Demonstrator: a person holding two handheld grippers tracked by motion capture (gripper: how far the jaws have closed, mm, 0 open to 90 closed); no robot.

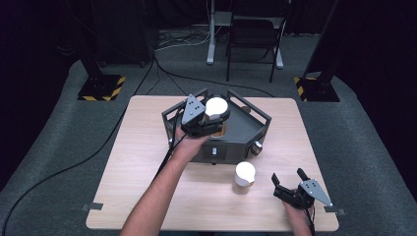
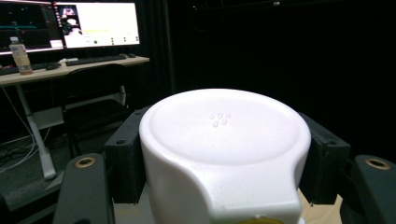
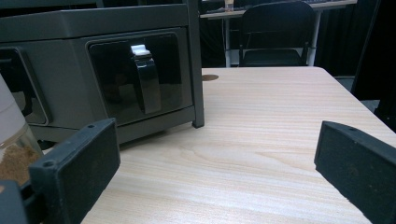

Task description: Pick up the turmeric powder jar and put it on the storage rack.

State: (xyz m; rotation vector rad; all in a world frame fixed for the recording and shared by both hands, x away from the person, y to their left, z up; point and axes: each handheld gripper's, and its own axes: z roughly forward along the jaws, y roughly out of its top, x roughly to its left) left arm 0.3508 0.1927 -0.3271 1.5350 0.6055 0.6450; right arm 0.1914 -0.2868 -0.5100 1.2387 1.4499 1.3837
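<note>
Grey carpet (image 1: 59, 147), black chair (image 1: 253, 34), dark curtains (image 1: 29, 29).

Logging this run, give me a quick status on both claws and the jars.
Left claw shut on white-lidded jar, held over the grey rack. Right claw open, empty. Second jar standing on table. Nothing in the way.

- The light wooden surface (image 1: 147, 167) stands on grey carpet.
- A dark grey angular rack (image 1: 246, 135) with drawer fronts sits at its far middle.
- A white-lidded jar (image 1: 244, 177) of brown powder stands just in front of the rack.
</note>
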